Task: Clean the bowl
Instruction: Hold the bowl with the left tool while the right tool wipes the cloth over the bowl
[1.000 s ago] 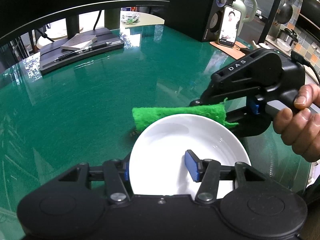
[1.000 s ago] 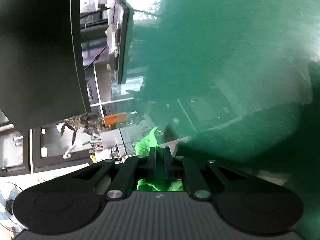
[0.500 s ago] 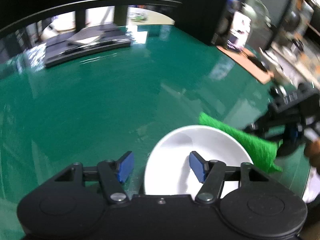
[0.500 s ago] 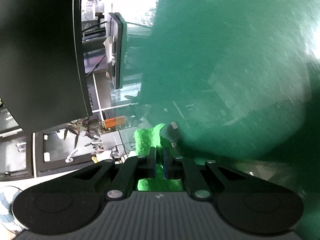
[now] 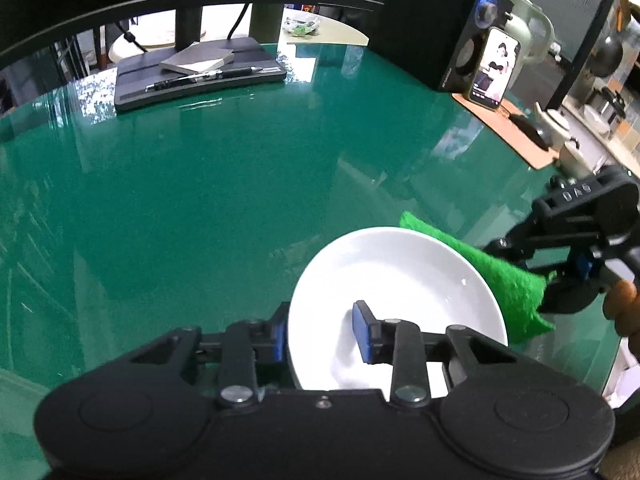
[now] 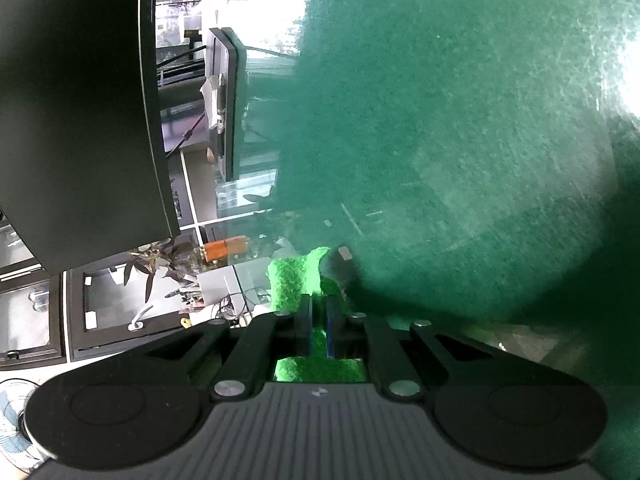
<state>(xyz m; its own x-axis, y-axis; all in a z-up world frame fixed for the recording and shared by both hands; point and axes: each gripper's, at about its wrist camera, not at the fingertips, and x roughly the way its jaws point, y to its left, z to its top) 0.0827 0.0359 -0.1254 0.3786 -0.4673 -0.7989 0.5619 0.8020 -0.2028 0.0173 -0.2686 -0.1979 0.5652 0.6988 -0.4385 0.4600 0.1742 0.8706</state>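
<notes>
We saw phone (image 5: pixel 494 69), speaker (image 5: pixel 436 28), pen tray (image 5: pixel 196 76) far across green table (image 5: pixel 208 184). Left gripper (image 5: pixel 320 334) clamped white bowl (image 5: pixel 394 276) rim again, after loosening half-second earlier. Right gripper (image 6: pixel 319 322) stayed pinched on green cloth (image 5: pixel 500 276) at bowl's far-right edge.

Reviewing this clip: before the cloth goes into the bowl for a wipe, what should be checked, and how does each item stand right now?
1. Left gripper straddles the white bowl's near rim, one finger outside, one inside: ok.
2. Left grip actually tight on the rim: cannot tell.
3. Right gripper shut on the green cloth: ok.
4. Cloth touching the bowl's inside: not ok; it lies behind the far right rim, outside the bowl.
5. Bowl interior free of objects besides the left finger: ok.
6. Bowl resting on the green table or lifted: cannot tell.
</notes>
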